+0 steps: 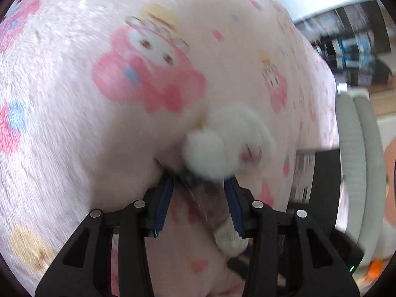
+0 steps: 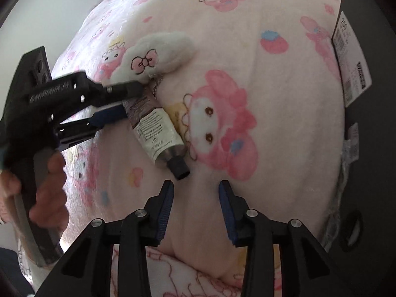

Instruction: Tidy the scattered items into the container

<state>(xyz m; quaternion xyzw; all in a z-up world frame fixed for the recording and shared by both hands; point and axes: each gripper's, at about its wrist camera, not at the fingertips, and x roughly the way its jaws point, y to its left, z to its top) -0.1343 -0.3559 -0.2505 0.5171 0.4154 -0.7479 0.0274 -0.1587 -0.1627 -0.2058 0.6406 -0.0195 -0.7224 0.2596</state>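
Silver and brown, the cream tube lies flat on the pink cartoon-print blanket, its long axis running from the black cap near the right gripper up to the crimped end beside the white plush toy. At that crimped end the left gripper is much the nearer, its jaws straddling the tube but seemingly not yet pressing it, while the right gripper hangs released and empty just short of the cap. A dark container stands at the blanket's right edge, and beyond the bed only a pale wall is clear.
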